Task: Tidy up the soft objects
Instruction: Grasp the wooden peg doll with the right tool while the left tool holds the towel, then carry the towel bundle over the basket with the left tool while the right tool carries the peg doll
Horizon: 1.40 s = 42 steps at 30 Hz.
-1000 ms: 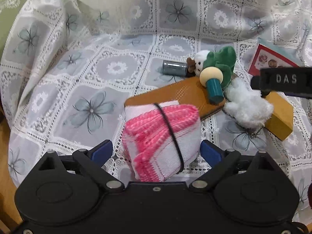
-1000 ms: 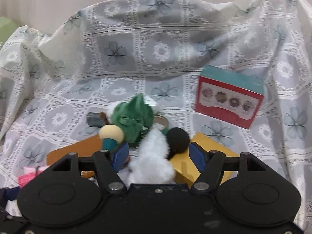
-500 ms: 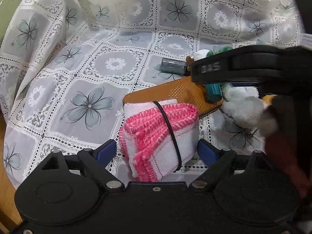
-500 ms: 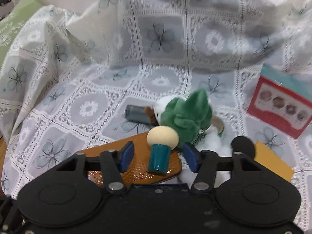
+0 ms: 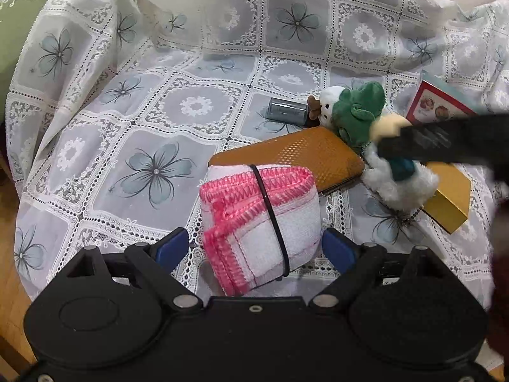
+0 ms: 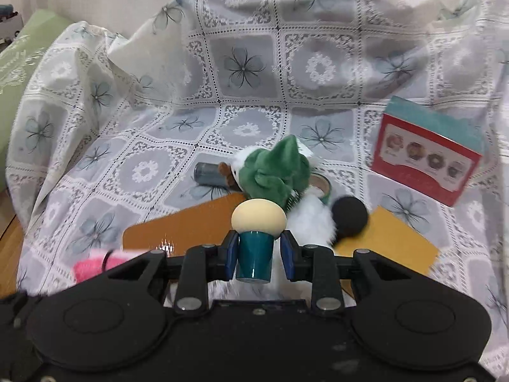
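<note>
The right gripper (image 6: 259, 251) has closed on the sponge's (image 6: 258, 219) teal handle (ready to lift); the left gripper (image 5: 254, 248), opening, straddles the towel (image 5: 261, 210) untouched.

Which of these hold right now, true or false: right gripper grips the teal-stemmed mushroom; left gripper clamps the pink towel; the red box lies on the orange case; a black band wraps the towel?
1. The right gripper grips the mushroom toy: true, pads on its teal stem.
2. The left gripper clamps the pink-edged towel: false, its jaws are opening, gaps both sides.
3. The red box lies on the orange case: false, it stands apart on the lace cloth.
4. A black band wraps the towel: true.
</note>
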{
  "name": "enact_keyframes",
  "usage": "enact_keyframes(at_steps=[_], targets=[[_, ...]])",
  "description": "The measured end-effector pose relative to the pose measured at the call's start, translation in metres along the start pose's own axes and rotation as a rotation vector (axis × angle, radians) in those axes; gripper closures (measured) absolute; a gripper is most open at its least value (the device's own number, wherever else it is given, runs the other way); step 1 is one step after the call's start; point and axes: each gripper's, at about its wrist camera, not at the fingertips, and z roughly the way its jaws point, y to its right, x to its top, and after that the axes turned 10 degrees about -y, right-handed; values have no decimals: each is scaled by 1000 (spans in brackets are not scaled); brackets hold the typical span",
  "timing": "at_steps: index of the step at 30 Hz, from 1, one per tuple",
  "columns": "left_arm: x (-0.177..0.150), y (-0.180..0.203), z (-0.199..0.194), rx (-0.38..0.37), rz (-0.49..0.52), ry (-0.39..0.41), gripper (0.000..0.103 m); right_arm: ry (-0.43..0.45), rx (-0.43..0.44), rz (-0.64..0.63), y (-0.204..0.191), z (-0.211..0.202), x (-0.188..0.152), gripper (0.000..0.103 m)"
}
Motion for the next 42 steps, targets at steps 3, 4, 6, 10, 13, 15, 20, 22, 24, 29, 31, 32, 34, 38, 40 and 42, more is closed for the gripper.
enact_keyframes(at_steps=[3, 4, 6, 10, 13, 15, 20, 22, 24, 29, 31, 32, 34, 38, 40, 42], targets=[[1, 0, -3, -4, -21, 11, 10, 13, -16, 6, 5, -16, -15, 75], [3, 0, -4, -7, -25, 14, 9, 12, -20, 12, 7, -21, -20, 75], [5, 2, -2, 3, -27, 13, 9, 6, -26, 27, 11, -26, -28, 75], [8, 9, 1, 5, -30, 8, 9, -12, -41, 68, 22, -33, -44, 75], [8, 16, 5, 28, -23, -2, 9, -32, -36, 100, 29, -37, -55, 75], [9, 19, 8, 48, -24, -9, 9, -40, -40, 110, 32, -38, -63, 75], [14, 21, 10, 55, -35, -22, 35, -49, -51, 137, 40, -42, -77, 75], [16, 18, 10, 55, -51, -34, 35, -45, -65, 148, 45, -40, -81, 75], [18, 13, 8, 28, -72, -45, 35, -39, -90, 153, 49, -37, -84, 75], [13, 9, -7, 13, -83, -40, 35, -54, -126, 194, 64, -17, -83, 74], [9, 10, -12, 12, -69, -40, 35, -60, -126, 217, 71, -8, -81, 72], [7, 11, -14, 10, -63, -44, 35, -58, -118, 227, 74, -5, -80, 69], [4, 12, -16, 7, -53, -51, 35, -58, -112, 246, 78, -1, -78, 67], [-1, 16, -17, 2, -36, -70, 35, -59, -115, 269, 81, 7, -74, 57], [-4, 18, -16, 0, -24, -76, 35, -59, -111, 277, 82, 9, -73, 55], [-5, 21, -15, -4, -13, -85, 35, -60, -114, 278, 82, 12, -70, 55]])
